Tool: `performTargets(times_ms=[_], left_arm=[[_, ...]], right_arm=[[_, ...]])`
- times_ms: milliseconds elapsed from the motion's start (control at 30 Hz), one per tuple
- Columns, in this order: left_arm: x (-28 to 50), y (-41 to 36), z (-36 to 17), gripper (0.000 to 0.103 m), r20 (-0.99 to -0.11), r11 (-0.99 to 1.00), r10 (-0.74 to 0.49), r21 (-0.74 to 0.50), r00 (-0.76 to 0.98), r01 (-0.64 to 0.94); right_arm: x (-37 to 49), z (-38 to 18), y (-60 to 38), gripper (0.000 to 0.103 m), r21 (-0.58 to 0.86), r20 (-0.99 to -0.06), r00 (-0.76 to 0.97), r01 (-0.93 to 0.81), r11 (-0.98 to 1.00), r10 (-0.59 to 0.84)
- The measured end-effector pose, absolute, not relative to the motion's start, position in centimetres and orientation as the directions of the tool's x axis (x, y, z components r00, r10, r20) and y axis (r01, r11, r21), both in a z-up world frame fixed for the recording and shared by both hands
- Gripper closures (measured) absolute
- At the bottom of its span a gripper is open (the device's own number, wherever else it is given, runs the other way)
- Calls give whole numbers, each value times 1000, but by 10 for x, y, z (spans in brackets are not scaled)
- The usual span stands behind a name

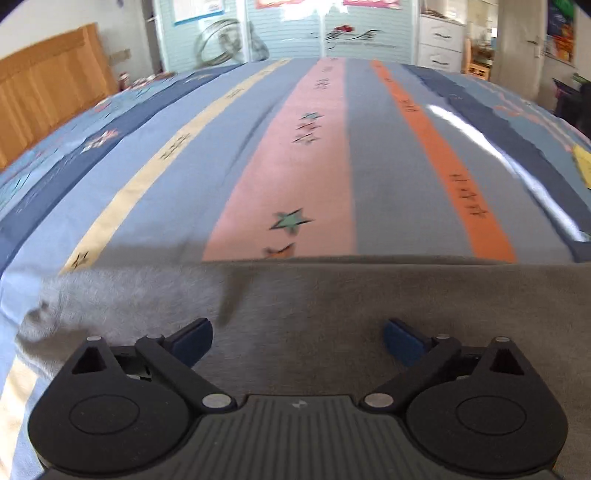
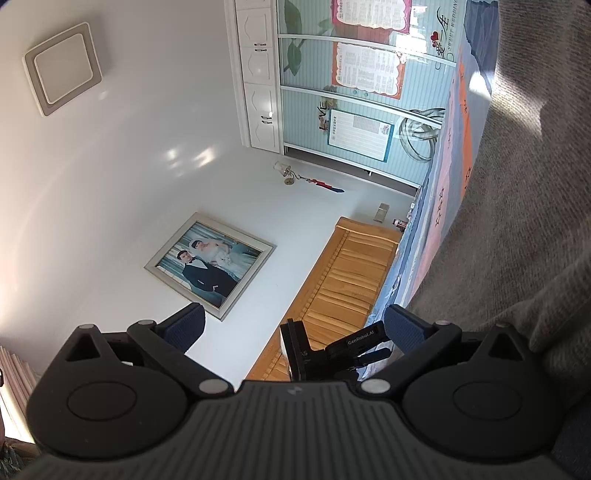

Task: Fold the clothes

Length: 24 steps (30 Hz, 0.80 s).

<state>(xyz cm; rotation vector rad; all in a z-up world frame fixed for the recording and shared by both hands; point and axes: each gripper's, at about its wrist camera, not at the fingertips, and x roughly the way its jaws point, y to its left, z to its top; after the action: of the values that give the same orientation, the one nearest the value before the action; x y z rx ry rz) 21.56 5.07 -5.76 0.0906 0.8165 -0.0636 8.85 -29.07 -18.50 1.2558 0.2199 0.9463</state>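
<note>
One gripper body reads "GenRobot.AI"; wardrobe reads "SWEET WEDDING".

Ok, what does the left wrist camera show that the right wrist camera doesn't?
Only the left wrist view shows the open left gripper from behind, low over the grey garment, and the green star on the bedspread.

Only the right wrist view shows the open right gripper, the framed photo and the ceiling light.

Both show the garment, striped bedspread, wooden headboard and wardrobe doors.

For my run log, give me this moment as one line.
task: fold clothes | left gripper: open, over grey garment on striped bed cover | right gripper: open, rolled sideways, holds nothing
</note>
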Motion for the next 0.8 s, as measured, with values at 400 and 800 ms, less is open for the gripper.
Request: performTargets(times_ms=[400, 800], left_arm=[[258, -45, -84, 0, -762, 974, -140, 9, 632, 227], [199, -87, -60, 4, -773, 943, -231, -28, 591, 332]], right_arm=[[91, -191, -293, 0, 877, 366, 619, -479, -35, 696], [91, -194, -300, 0, 874, 417, 618, -474, -107, 666]])
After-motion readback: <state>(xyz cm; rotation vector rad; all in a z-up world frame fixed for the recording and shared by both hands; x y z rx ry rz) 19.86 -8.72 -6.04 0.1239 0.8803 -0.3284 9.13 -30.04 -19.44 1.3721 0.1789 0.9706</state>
